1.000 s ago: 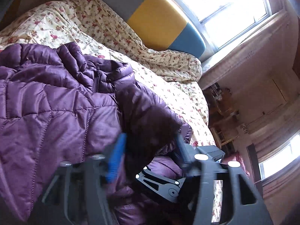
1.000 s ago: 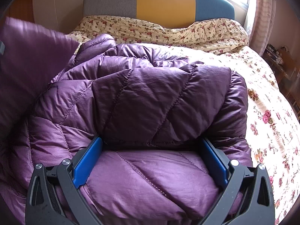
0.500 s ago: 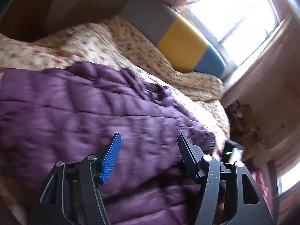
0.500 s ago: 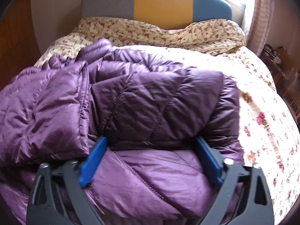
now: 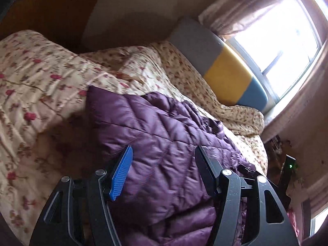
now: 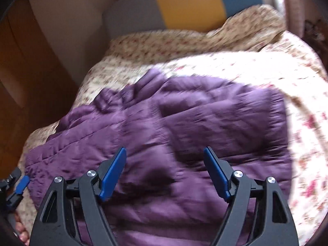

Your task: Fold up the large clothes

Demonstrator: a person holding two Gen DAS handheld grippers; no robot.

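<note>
Both grippers, left (image 5: 163, 167) and right (image 6: 165, 169), hung wide open, holding nothing | jacket (image 6: 164, 135) lay on bed (image 6: 297, 94), below headboard (image 6: 184, 6), sides folded in | step: between folds | next: likely grip near hem, fold toward headboard

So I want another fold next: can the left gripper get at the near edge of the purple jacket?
Probably yes: the left gripper hangs open right over the purple jacket, with nothing between them.
</note>
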